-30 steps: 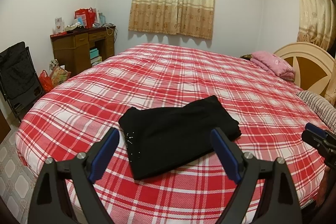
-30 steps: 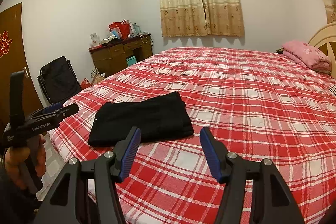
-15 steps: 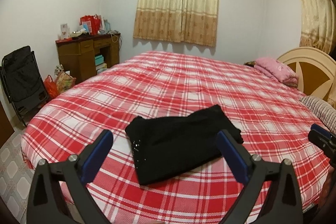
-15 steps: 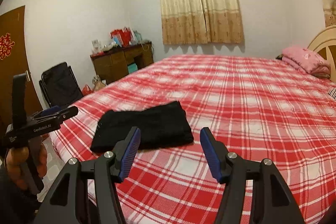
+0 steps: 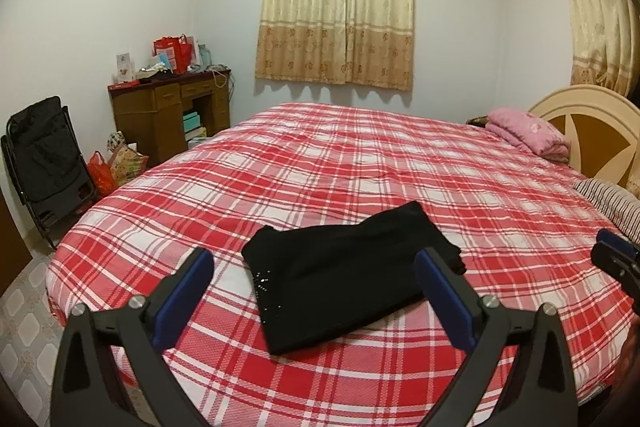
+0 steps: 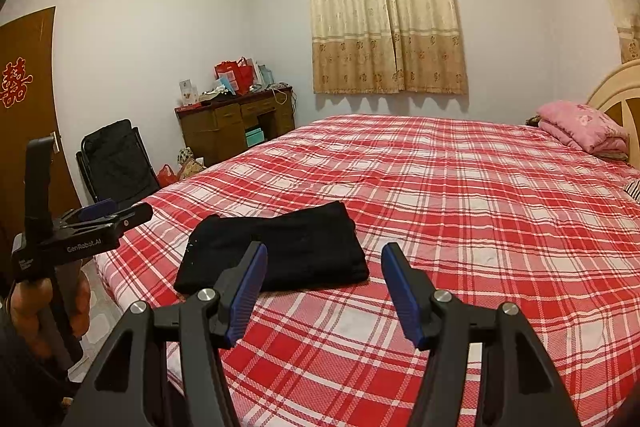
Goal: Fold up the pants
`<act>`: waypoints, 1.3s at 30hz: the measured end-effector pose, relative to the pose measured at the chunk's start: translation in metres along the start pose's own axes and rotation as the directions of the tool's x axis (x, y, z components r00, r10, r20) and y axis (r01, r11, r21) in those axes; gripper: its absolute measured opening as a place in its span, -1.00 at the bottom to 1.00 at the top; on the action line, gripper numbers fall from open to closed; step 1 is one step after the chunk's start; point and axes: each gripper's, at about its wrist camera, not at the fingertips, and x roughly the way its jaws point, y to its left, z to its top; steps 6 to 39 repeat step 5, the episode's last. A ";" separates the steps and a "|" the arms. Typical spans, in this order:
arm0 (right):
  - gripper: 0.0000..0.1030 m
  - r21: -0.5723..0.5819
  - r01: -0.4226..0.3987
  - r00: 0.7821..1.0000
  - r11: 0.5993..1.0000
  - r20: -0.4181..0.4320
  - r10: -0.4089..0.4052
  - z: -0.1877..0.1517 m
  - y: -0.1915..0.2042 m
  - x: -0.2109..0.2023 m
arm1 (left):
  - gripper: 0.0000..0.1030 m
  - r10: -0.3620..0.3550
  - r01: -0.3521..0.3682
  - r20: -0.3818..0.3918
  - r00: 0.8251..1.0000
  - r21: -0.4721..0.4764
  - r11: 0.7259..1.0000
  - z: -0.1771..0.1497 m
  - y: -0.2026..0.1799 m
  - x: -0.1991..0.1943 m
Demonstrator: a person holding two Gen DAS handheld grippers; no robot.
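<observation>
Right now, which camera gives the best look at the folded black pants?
The left wrist view: the black pants lie centred between its fingers, whole outline and small sparkly studs visible. The right wrist view shows the black pants off to the left, flatter, with one finger covering the near edge.

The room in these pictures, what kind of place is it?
Most likely a home bedroom: a large bed with a red plaid cover and a headboard, drawn curtains, and a cluttered wooden desk by the wall.

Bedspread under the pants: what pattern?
Red and white plaid bedspread, clearest in the left wrist view; the pants are black.
</observation>
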 end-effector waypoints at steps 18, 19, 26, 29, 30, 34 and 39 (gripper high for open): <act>0.19 -0.005 -0.003 1.000 1.000 -0.018 0.003 -0.002 0.002 0.003 | 0.99 -0.004 0.004 0.008 1.000 0.013 1.000 -0.001 -0.003 -0.001; 0.19 -0.005 -0.003 1.000 1.000 -0.018 0.003 -0.002 0.002 0.003 | 0.99 -0.004 0.004 0.008 1.000 0.013 1.000 -0.001 -0.003 -0.001; 0.19 -0.005 -0.003 1.000 1.000 -0.018 0.003 -0.002 0.002 0.003 | 0.99 -0.004 0.004 0.008 1.000 0.013 1.000 -0.001 -0.003 -0.001; 0.19 -0.005 -0.003 1.000 1.000 -0.018 0.003 -0.002 0.002 0.003 | 0.99 -0.004 0.004 0.008 1.000 0.013 1.000 -0.001 -0.003 -0.001; 0.19 -0.005 -0.003 1.000 1.000 -0.018 0.003 -0.002 0.002 0.003 | 0.99 -0.004 0.004 0.008 1.000 0.013 1.000 -0.001 -0.003 -0.001; 0.19 -0.005 -0.003 1.000 1.000 -0.018 0.003 -0.002 0.002 0.003 | 0.99 -0.004 0.004 0.008 1.000 0.013 1.000 -0.001 -0.003 -0.001; 0.19 -0.005 -0.003 1.000 1.000 -0.018 0.003 -0.002 0.002 0.003 | 0.99 -0.004 0.004 0.008 1.000 0.013 1.000 -0.001 -0.003 -0.001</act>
